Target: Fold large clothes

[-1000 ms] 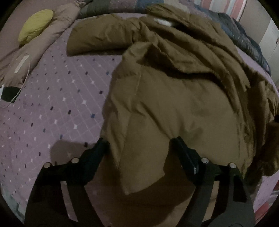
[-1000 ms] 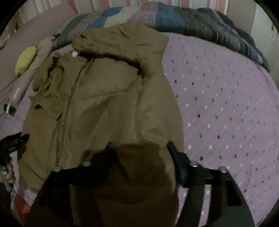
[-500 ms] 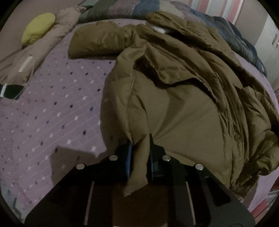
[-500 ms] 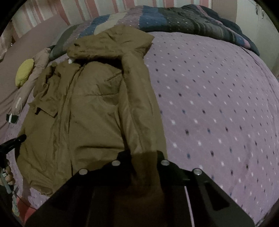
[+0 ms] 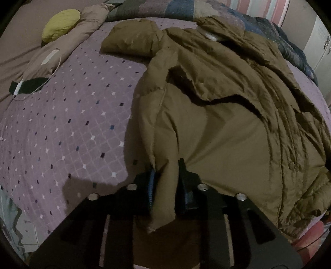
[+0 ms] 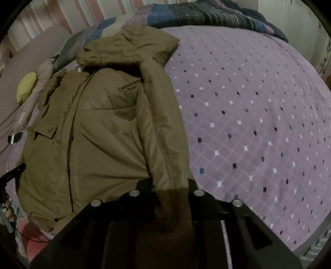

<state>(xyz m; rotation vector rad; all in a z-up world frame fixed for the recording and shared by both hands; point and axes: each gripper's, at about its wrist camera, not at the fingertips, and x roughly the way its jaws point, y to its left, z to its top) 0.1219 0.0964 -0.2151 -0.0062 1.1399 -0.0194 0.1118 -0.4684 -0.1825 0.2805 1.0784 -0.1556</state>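
Coat: a big brown padded coat (image 6: 107, 132) lies spread along one side of the bed (image 6: 258, 115), hood (image 6: 128, 47) up by the striped quilt (image 6: 206, 14), front placket facing up, bottom hem nearest the person.
Left tongs: the left tongs (image 5: 165, 182) are clenched on a pinch of the hem edge; the cloth stands up between the blue-ribbed pads and a loose flap hangs below them. The jaws have just been easing wider, yet the fabric is between them and looks gripped.
Right tongs: the right tongs (image 6: 170, 192) are clenched on the end of the sleeve (image 6: 163, 128) that runs down the coat's bed-side edge; their jaws have likewise just been opening a little, with the cuff bunched between them.
Step in hand: by my reading, both lower corners are taken up, ready to carry the bottom of the coat toward the hood.
How to do it well: keep the two tongs level with each other and pull the hem taut before lifting, so the padded body folds along one straight line rather than sagging in the middle. Grip deep enough; the stuffing is slippery and thick.
Watch for: the far sleeve (image 5: 132, 39) sticks out toward the yellow cushion (image 5: 62, 22) and is not tucked in; it may want folding across first.
Nearby: a dark phone (image 5: 29, 88) on a white cable lies well apart from the coat, beside a tan pillow (image 5: 68, 43).
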